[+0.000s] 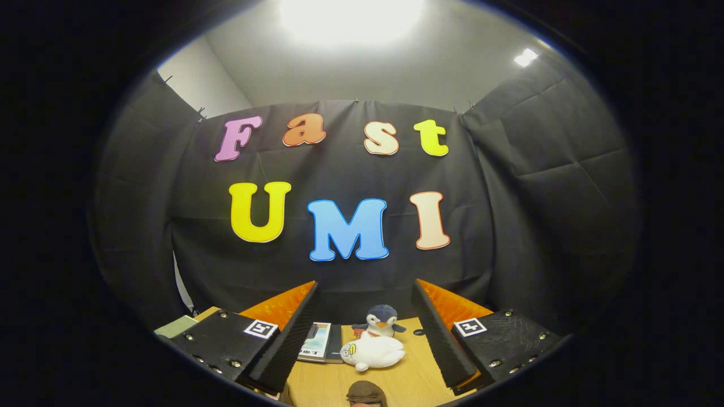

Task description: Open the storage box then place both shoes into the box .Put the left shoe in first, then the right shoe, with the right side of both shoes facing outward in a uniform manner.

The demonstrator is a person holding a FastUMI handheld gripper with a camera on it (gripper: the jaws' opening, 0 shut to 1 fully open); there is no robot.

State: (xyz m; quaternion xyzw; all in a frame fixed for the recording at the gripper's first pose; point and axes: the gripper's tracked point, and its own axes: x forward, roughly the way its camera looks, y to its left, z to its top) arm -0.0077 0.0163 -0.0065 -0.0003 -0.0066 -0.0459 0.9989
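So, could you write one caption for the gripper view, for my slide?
Open gripper raised above a wooden table, with two plush toys and a book ahead between its fingers.

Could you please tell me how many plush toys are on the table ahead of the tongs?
2. A penguin stands beyond the open tongs, and a white plush lies just before it, between the fingers. Others may be hidden.
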